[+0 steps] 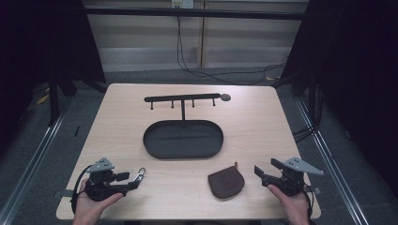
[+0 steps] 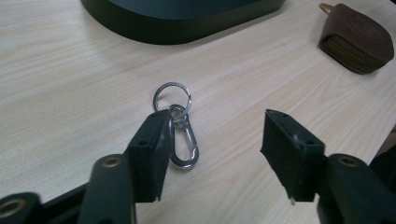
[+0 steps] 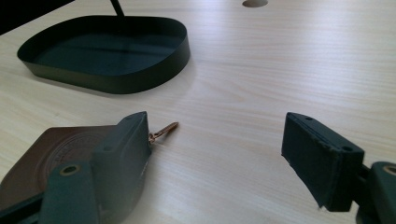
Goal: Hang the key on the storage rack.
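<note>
Carabiner clip [image 2: 183, 142] with its key ring [image 2: 172, 96] lies flat on the desk [image 1: 263, 126] near the front left corner, long axis running away from the left tongs [image 1: 132, 180], ring end pointing toward the oval tray [image 1: 183, 139]. In the left gripper view the tongs [image 2: 219, 154] stand wide apart and hold nothing; the left jaw's tip sits over the clip's side, though whether it touches cannot be told, and the right jaw is well clear of it. A hand [image 1: 91, 206] grips this tool at the front edge. At the desk's middle sits the dark tray, with a black hook rack [image 1: 182, 99] rising behind it toward the far edge. Right of centre, near the front edge, a brown leather pouch [image 1: 226, 183] lies flat, its small brass pull [image 3: 164, 130] pointing toward the far edge. The right tongs [image 1: 263, 172], near the front right corner, are also spread wide and empty; in the right gripper view [image 3: 217, 158] the left jaw overlaps the pouch's edge, just beside the pull
</note>
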Demonstrator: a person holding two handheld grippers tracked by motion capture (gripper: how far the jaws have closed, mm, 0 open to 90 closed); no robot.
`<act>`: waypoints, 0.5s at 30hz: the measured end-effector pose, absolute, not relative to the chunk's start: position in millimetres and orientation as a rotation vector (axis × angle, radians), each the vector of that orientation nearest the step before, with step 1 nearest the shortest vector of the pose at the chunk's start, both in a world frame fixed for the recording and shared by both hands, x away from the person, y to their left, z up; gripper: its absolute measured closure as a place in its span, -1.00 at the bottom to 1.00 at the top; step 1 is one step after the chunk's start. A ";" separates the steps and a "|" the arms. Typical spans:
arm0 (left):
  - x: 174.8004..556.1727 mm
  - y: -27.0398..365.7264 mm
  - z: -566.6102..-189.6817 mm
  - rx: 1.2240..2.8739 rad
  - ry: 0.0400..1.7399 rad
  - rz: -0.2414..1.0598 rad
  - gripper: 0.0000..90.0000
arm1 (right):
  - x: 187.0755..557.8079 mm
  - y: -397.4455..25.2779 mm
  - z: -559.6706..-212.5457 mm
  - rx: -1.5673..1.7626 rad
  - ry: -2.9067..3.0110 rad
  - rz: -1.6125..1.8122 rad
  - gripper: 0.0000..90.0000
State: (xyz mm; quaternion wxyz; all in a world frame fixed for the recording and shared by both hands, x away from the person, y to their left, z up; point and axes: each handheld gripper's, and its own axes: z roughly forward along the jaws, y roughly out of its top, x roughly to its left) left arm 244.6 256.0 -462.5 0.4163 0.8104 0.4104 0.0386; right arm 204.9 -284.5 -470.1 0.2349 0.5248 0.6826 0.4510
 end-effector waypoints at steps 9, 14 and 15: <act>247.2 256.0 -462.1 2.037 1.018 0.076 -0.14 | 206.1 -279.5 -469.6 1.439 1.961 1.197 -0.48; 247.2 255.2 -455.9 2.038 0.973 0.068 -0.07 | 205.2 -282.4 -468.7 1.471 1.949 1.214 -0.53; 247.2 255.2 -455.9 2.038 0.973 0.068 -0.07 | 205.2 -282.4 -468.7 1.471 1.949 1.214 -0.53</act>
